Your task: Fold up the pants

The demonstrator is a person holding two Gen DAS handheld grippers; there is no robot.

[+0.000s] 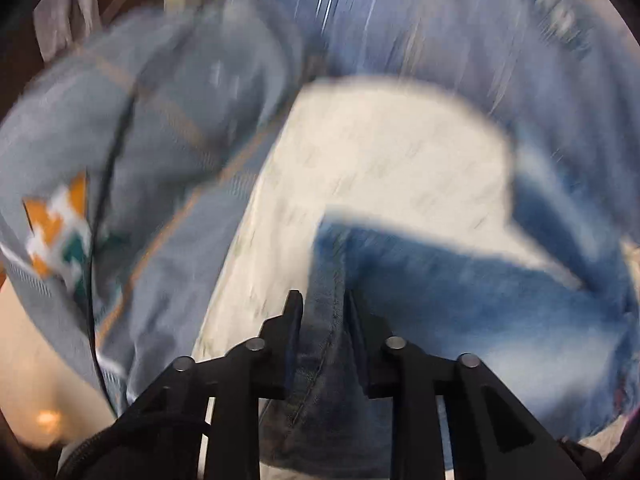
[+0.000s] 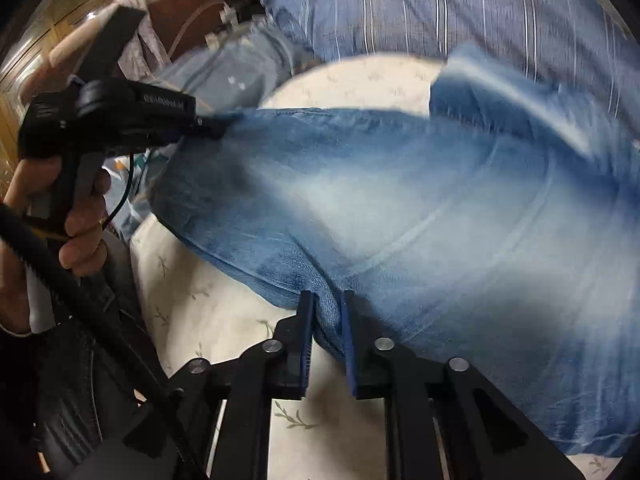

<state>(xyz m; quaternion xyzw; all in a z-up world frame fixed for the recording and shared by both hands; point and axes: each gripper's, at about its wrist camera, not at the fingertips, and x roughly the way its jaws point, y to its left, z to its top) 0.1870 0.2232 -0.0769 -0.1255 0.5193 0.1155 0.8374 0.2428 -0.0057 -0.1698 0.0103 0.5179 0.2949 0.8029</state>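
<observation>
Dim indoor light, heavy motion blur, fisheye-warped edges.

Faded blue denim pants (image 2: 400,208) lie across cream leaf-printed bed sheet (image 2: 208,312); blue white-striped bedding (image 2: 440,8) behind; grey patterned garment (image 1: 120,140) left.

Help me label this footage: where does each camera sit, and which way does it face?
Left wrist: on the left gripper, looking down its fingers at the jeans seam it pinches; no hand visible.
Right wrist: on the right gripper, facing down at a pinched jeans edge; the left gripper and the hand holding it show.
Shared: jeans, leaf-print sheet, striped fabric.
</observation>
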